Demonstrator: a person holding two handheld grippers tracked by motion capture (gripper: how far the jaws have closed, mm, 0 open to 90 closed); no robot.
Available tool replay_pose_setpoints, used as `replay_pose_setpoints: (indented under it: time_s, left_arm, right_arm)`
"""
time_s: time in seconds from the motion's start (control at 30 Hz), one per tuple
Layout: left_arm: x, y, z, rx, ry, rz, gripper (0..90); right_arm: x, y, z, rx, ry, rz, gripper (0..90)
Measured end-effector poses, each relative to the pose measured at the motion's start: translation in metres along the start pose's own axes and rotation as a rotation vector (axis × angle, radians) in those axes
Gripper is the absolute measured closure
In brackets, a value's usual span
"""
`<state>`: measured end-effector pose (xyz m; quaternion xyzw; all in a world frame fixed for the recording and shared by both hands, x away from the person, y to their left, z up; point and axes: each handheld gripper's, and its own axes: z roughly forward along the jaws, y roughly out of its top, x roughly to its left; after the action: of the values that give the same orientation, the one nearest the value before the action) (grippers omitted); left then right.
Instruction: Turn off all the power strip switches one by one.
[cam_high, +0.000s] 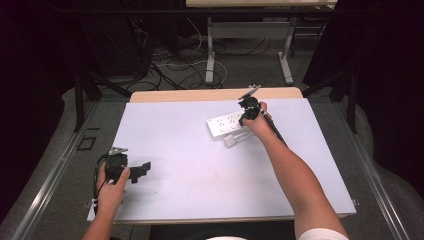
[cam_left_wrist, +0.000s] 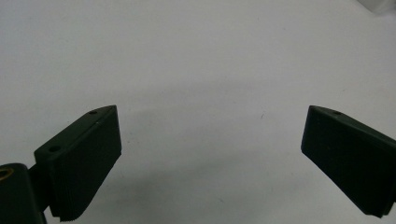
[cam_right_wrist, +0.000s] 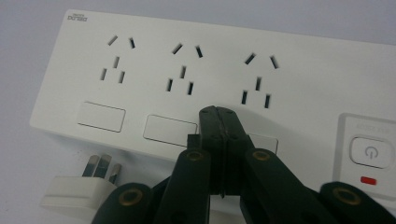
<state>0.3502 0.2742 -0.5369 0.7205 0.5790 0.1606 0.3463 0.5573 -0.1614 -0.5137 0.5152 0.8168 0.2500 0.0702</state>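
Your right gripper (cam_right_wrist: 223, 114) sits over the white power strip (cam_right_wrist: 280, 79), its jaws pressed together with nothing between them, the tips resting at the strip's near face between the middle and right socket groups, just above the row of blank rectangular covers. To the right of the tips you can see the strip's power button (cam_right_wrist: 370, 151) with a small red mark below it. A white plug (cam_right_wrist: 77, 189) lies on the worktop just beside the strip's near edge, prongs pointing toward the strip, apart from your jaws. From the high view, the power strip (cam_high: 225, 125) lies toward the far right of the worktop (cam_high: 200, 170), with your right hand (cam_high: 256, 119) over its right end. Your left gripper (cam_high: 137, 170) rests at the near left of the worktop, well apart from the strip, jaws spread wide and empty over bare white surface.
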Motion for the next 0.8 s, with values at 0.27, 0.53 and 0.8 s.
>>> replay_pose_setpoints:
  time_s: [0.27, 0.53, 0.8]
  left_arm:
    - [0.0001, 0.0004, -0.0002, -0.002, -0.001, -0.004, 5.0]
    - [0.0, 0.0004, -0.0003, -0.004, -0.002, -0.005, 5.1]
    - [-0.0002, 0.0005, -0.0005, -0.004, -0.002, -0.004, 5.1]
  right_arm:
    - [0.0014, 0.0007, -0.0004, 0.004, -0.015, 0.011, 90.0]
    - [0.0035, 0.0017, -0.0015, -0.001, -0.027, 0.01, 90.0]
    - [0.0079, 0.0037, -0.0056, 0.008, -0.012, -0.006, 90.0]
